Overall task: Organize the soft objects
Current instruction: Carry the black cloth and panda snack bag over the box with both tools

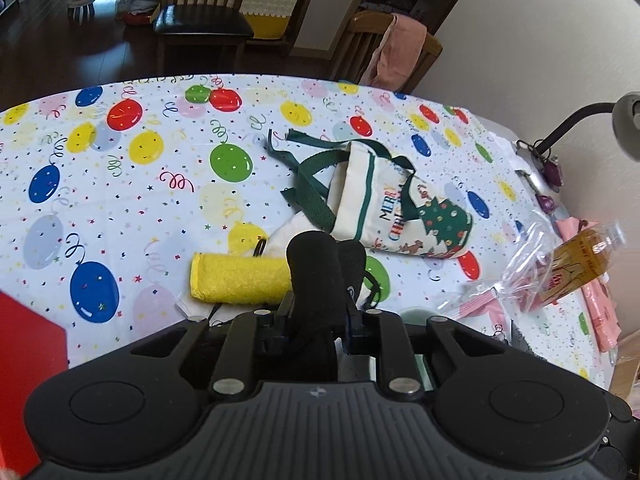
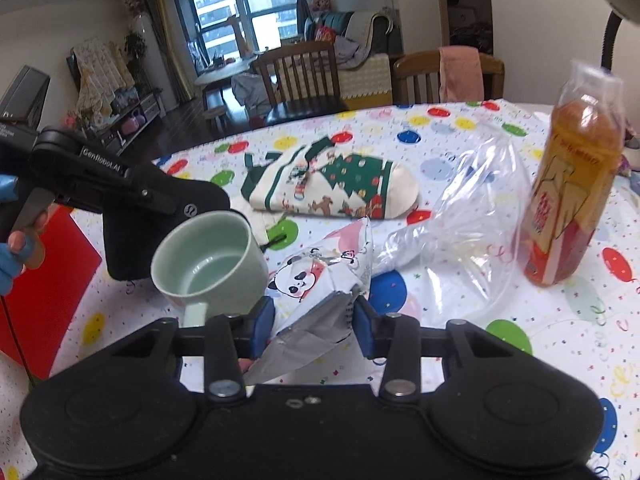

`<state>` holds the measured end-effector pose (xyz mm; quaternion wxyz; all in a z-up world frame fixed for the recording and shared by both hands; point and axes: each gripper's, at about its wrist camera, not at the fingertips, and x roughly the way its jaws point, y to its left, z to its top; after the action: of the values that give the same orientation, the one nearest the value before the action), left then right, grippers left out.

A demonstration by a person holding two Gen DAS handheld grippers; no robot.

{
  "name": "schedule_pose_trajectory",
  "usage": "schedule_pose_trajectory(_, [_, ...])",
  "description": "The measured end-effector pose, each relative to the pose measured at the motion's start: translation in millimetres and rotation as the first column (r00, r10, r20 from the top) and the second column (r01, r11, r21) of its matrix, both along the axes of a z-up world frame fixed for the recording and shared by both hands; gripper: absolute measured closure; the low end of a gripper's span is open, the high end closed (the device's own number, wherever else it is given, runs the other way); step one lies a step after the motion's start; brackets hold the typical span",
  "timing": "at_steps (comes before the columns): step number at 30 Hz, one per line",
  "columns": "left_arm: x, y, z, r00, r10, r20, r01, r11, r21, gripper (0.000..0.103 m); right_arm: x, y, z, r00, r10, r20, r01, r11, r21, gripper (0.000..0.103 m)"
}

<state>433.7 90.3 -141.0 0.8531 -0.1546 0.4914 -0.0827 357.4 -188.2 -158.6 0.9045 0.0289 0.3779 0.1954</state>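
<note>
Balloon-print tablecloth (image 1: 132, 184) – left gripper (image 1: 326, 252) clamps black pouch (image 1: 316, 276), right gripper (image 2: 314, 320) pinches panda packet (image 2: 316, 292).

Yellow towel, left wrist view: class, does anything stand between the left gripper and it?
Yes. The left gripper is shut on a black pouch, and that pouch overlaps the towel's right end in this view. The jaws are full, so the pouch is in the way; nothing else visibly is.
</note>
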Motion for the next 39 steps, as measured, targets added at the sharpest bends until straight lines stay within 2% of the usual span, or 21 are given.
schedule_pose_trajectory(10, [-34,7,35,0.999,0.022,0.037,-0.020,0.999,-0.038,0.083,-27,-13,41,0.997,-0.025,0.074,0.022,0.999,0.034,0.062])
schedule_pose_trajectory(20, [-80,12,78,0.993,0.027,0.112,-0.019,0.997,-0.073,0.084,-54,-11,78,0.995,-0.010,0.101,0.004,0.998,0.066,0.062])
schedule_pose_trajectory(27, [-110,22,101,0.989,0.045,0.138,-0.031,0.994,-0.101,0.084,-69,2,99,0.992,0.041,0.121,-0.053,0.994,0.097,0.062])
schedule_pose_trajectory(39, [-157,63,134,0.980,0.106,0.170,-0.090,0.991,-0.096,0.084,-87,57,127,0.970,0.178,0.164,-0.196,0.975,0.104,0.062])
